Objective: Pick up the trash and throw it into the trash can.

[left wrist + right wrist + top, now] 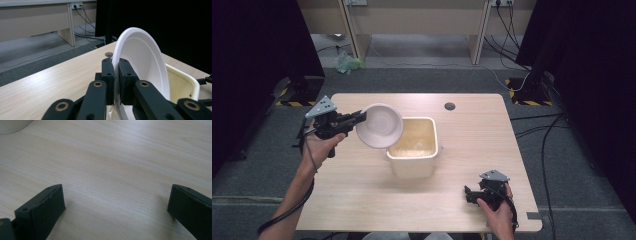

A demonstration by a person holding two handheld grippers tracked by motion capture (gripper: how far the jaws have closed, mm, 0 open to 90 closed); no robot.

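Note:
A white foam bowl (380, 125) hangs tilted on its edge above the left rim of a cream plastic tub (430, 160). My left gripper (360, 118) is shut on the bowl's rim, and in the left gripper view the two black pads (108, 75) pinch the thin white wall of the bowl (142, 60). The tub (183, 80) lies just beyond it and holds yellowish liquid. My right gripper (468, 194) rests low near the table's front right, its jaws wide apart over bare wood (117, 170), with nothing between them.
The light wooden table (472, 130) has a round cable hole (450, 106) at the back. Cables run over the grey floor behind and to the right. Black curtains stand at both sides. A corner of the tub (12, 126) shows at the top left of the right gripper view.

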